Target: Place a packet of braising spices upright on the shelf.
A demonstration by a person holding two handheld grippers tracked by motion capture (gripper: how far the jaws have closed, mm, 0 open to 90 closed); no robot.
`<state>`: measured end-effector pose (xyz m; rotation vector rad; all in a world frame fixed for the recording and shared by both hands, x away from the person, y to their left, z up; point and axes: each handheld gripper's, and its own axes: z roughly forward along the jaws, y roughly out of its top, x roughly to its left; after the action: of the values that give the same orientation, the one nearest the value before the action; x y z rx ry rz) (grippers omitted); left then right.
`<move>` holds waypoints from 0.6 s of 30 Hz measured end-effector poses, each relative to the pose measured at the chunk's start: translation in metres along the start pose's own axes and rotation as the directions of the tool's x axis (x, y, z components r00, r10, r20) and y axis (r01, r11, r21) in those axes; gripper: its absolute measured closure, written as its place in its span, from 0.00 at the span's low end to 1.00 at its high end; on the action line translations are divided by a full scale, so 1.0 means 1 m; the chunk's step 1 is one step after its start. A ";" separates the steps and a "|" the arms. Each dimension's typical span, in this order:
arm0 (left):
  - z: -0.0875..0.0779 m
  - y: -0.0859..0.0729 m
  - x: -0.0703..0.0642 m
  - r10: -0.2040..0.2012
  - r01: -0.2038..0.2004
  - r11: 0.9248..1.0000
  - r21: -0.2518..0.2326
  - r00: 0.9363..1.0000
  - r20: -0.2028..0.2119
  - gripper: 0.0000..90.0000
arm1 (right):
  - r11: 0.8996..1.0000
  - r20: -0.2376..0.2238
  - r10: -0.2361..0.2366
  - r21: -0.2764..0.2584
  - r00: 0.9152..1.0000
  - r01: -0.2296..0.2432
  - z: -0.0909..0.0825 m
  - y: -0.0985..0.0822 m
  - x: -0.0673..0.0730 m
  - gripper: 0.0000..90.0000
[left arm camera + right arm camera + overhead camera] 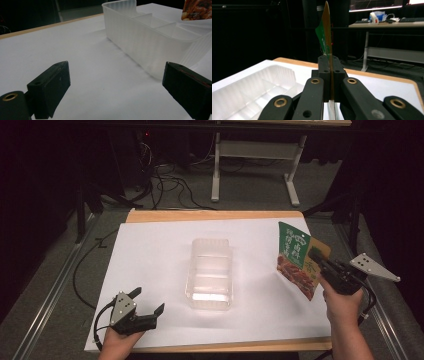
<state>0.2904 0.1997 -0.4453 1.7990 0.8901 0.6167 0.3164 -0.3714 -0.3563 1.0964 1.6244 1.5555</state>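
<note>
- At the table's near edge, the left gripper [145,306] rests on the white sheet [160,255], jaws spread wide with nothing between them.
- Just beyond, a clear plastic tray [210,270] with dividers sits mid-sheet.
- To its right, the right gripper [316,256] pinches a green-and-orange snack packet [296,260] edge-on, held in the air above the sheet's right side.
- Farther back, a white desk frame [255,157] stands on the floor.

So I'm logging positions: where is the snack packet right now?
High view, right side: the snack packet is clamped in the right gripper, lifted right of the clear tray.
</note>
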 end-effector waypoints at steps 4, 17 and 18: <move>-0.004 -0.002 0.001 -0.001 0.001 1.000 0.001 1.000 -0.010 0.09 | 1.000 -0.005 0.006 -0.017 1.000 -0.006 0.001 0.002 -0.002 1.00; -0.010 -0.005 0.000 0.000 0.000 1.000 0.012 1.000 -0.014 0.09 | 0.999 -0.095 -0.013 -0.034 0.995 0.010 0.019 0.010 0.017 1.00; -0.010 -0.005 0.001 -0.002 0.003 1.000 0.011 1.000 -0.015 0.09 | 0.999 -0.105 -0.012 -0.032 0.994 0.008 0.020 0.010 0.019 1.00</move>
<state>0.2819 0.2072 -0.4463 1.8049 0.9072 0.6255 0.3271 -0.3461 -0.3462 1.0032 1.6652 1.6515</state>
